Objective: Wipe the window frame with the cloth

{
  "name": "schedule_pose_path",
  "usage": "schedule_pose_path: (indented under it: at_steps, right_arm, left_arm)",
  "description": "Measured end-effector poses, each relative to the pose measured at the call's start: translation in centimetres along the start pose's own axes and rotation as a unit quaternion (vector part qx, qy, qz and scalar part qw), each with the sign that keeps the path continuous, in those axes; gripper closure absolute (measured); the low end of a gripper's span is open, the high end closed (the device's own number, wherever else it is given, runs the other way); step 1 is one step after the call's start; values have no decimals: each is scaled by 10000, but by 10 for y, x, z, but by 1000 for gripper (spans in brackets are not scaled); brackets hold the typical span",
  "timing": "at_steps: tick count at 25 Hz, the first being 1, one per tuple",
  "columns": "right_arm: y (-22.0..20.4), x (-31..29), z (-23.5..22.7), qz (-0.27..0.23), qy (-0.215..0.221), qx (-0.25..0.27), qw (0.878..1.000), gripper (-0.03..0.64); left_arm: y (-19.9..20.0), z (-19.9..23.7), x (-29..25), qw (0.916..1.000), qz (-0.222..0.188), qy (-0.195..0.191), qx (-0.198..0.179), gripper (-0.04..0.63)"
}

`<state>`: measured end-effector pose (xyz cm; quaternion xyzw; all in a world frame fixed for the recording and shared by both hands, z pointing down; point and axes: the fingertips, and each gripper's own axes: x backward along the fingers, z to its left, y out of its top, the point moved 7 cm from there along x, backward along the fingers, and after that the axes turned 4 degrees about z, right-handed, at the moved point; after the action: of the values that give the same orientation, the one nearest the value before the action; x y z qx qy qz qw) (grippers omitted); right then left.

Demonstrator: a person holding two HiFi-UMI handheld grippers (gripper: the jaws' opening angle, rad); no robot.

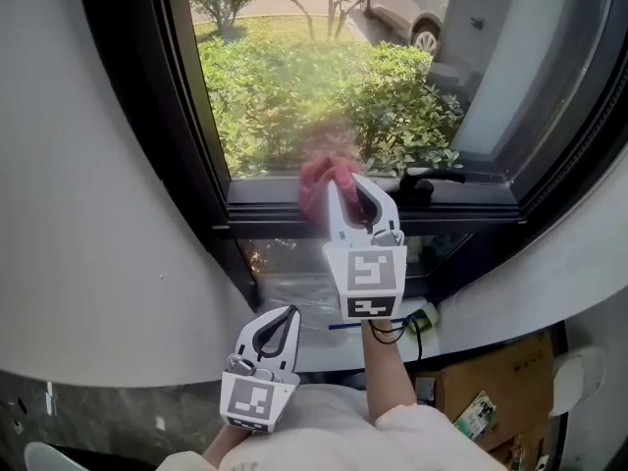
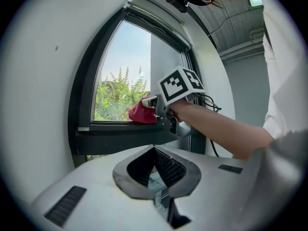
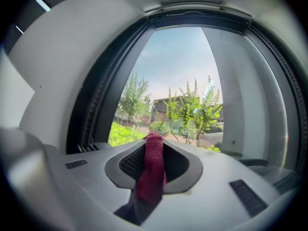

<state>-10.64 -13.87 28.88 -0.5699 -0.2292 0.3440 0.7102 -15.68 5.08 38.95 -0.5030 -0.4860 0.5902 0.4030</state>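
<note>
while the white right gripper (image 1: pixel 349 186) has its jaws clamped on it, the crumpled red woven cloth (image 1: pixel 318 181) sits on the lower rail of the black window frame (image 1: pixel 263 214), at the foot of the glass. in the right gripper view the cloth (image 3: pixel 153 170) runs as a narrow, coarse-meshed strip between the jaws and pokes out past their tips. in the left gripper view it shows as a bunched red lump (image 2: pixel 141 113) on the rail, ahead of the marker cube.

the white left gripper (image 1: pixel 287 314) hangs lower and nearer the person, well apart from the frame, its jaws closed tip to tip with nothing between them.

the frame is set in a plain white wall (image 1: pixel 88 214). a black window handle (image 1: pixel 428 179) lies on the rail just right of the right gripper. beyond the glass stand green bushes (image 1: pixel 392 106) in sunlight and a pale parked car (image 1: pixel 410 8). below the sill, at the right, sits a brown cardboard box (image 1: pixel 496 379).

counted: one cloth, two grippers, one handle, one car, one box.
</note>
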Motion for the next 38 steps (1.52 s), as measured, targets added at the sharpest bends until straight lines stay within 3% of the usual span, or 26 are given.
schedule_pose_path:
  at_steps: [4, 8, 13, 22, 38]
  right_arm:
    - [22, 0, 50, -479, 642, -16, 9968, 534]
    - [17, -15, 96, -421, 1145, 177, 9924, 534]
    - [4, -33, 128, -232, 1396, 116, 9899, 534]
    - [-11, -45, 152, 84, 1064, 864, 9905, 534]
    - [-16, -46, 140, 283, 936, 841, 9917, 534]
  left_arm:
    - [2, 7, 9, 9996, -183, 206, 57, 588]
    - [-4, 17, 25, 9989, -84, 453, 108, 588]
    - [-6, 25, 39, 9973, -200, 667, 223, 588]
    - [-6, 27, 42, 9973, -202, 649, 271, 588]
    - [-7, 28, 34, 9978, -180, 563, 301, 588]
